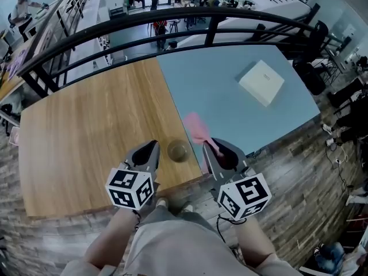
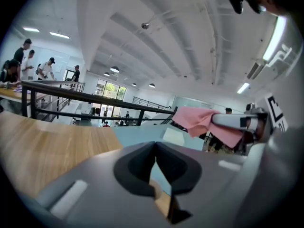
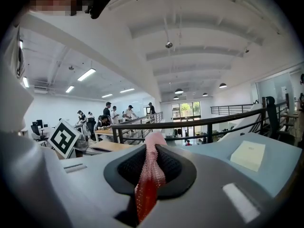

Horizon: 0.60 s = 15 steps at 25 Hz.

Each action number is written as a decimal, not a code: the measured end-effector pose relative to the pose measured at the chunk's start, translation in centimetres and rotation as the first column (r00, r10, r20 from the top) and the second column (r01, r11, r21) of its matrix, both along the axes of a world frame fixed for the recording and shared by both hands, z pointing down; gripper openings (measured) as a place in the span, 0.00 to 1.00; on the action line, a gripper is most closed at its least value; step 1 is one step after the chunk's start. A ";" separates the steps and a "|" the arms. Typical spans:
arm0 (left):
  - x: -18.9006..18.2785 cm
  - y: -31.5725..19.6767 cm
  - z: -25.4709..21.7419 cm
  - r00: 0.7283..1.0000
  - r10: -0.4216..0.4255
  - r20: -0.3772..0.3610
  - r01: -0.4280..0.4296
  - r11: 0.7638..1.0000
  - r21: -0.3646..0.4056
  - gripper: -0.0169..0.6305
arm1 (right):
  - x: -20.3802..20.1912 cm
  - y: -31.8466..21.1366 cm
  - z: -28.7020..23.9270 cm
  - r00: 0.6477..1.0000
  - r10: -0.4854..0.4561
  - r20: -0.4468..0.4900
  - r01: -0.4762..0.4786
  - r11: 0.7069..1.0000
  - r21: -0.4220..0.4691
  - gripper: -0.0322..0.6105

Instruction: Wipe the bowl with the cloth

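Head view, nearest first: the left gripper (image 1: 153,146) and the right gripper (image 1: 208,145), each with a marker cube, held side by side over the front edge of the wooden bench (image 1: 86,137). Left gripper view: the fingers (image 2: 142,163) are closed tip to tip with nothing between them. Right gripper view: the fingers (image 3: 171,167) are clamped on the cloth (image 3: 149,179), pink and mesh-textured, which runs as a bunched strip up through the closed tips. In the head view the cloth's free end spreads past the right gripper's tips over the blue bench (image 1: 218,91). One bowl (image 1: 177,151), small, round and brownish, stands upright on the wooden bench near its front edge. It is between the two grippers and just beside the seam with the blue bench, touched by neither gripper nor by the cloth. One white box (image 1: 261,82), flat and square, lies farther back on the blue bench, well apart from the bowl. A black railing (image 1: 144,30) runs behind both benches.
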<state>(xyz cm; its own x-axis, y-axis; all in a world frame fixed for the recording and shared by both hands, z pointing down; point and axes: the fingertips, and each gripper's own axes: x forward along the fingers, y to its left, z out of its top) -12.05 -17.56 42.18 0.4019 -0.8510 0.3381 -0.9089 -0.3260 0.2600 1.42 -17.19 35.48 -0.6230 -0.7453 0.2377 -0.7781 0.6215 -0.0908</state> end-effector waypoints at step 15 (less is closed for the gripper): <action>1.8 3.6 -8.2 0.993 0.042 0.110 -0.062 0.979 0.193 0.03 | 0.4 4.4 -8.1 0.999 0.033 0.001 -0.032 0.985 0.170 0.12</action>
<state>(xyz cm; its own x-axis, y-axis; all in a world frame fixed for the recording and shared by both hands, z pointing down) -10.24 -13.94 33.97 0.4187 -0.8837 0.2093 -0.9081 -0.4088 0.0907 1.80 -12.83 27.37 -0.5974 -0.7948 0.1069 -0.7982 0.6021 0.0160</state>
